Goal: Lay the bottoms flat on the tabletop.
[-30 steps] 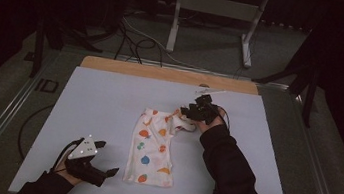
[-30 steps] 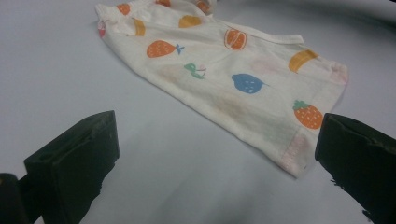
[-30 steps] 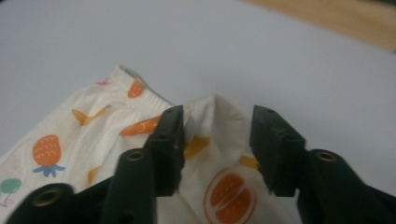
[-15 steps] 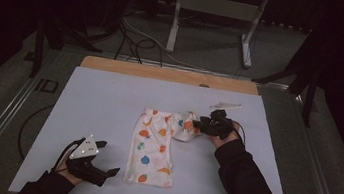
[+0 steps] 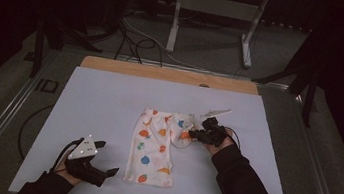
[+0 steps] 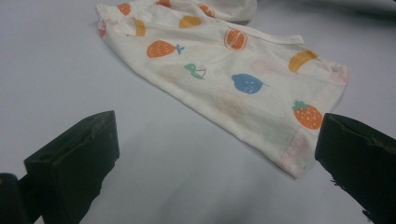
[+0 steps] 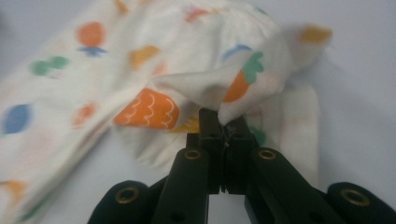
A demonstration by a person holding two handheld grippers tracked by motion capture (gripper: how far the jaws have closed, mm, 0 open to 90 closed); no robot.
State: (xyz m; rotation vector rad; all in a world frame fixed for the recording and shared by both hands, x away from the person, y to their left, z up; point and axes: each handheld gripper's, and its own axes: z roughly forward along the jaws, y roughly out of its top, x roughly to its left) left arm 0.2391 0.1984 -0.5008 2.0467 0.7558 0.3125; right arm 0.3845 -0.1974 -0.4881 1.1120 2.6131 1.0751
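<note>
A small pair of cream cotton trousers printed with orange, blue and green fruit lies near the middle of the white-topped table, one leg stretched flat toward the person, the other bunched up at the far right end. The right tongs sit at that bunched end; their jaws have just been closing and are now clenched on a fold of the printed cloth, which rises in a small peak from between the tips. The left tongs rest low on the table just beside the near hem of the flat leg, jaws spread wide apart with nothing between them, not touching the fabric.
</note>
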